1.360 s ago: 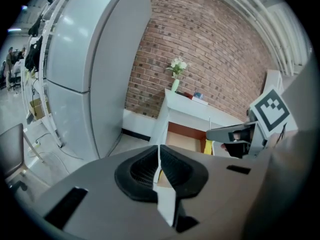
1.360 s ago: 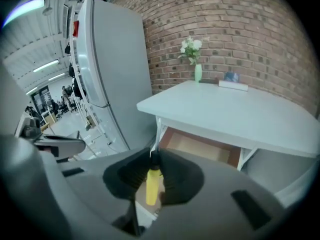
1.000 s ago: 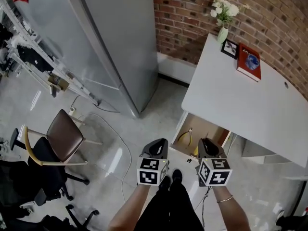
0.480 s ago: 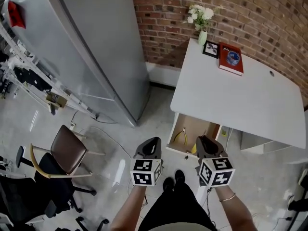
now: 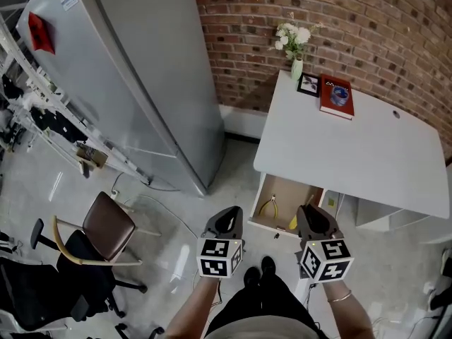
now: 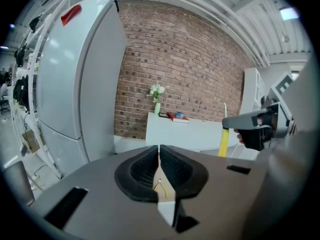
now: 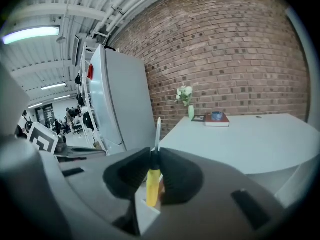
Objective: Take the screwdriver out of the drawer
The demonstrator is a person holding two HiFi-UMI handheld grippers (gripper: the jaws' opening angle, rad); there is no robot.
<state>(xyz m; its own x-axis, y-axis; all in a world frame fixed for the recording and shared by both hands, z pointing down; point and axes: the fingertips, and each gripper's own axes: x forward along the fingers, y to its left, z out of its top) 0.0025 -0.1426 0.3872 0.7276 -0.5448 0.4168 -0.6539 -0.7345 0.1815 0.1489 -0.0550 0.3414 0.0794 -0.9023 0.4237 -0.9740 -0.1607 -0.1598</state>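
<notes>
The screwdriver has a yellow handle and a thin metal shaft that points up. My right gripper is shut on it where handle and shaft meet. In the head view that gripper hovers over the near right corner of the open wooden drawer, and a bit of the yellow handle shows beside it. My left gripper hangs left of the drawer, over the floor, shut with nothing in it. In the left gripper view its jaws stand almost together. Yellow-handled pliers lie in the drawer.
The drawer belongs to a white desk against a brick wall. On the desk stand a red book, a small picture frame and a vase of flowers. A tall grey fridge stands left, a brown chair near it.
Both grippers have risen, up from the drawer, and the right one has kept the screwdriver. The desk and drawer now look smaller and farther off.
</notes>
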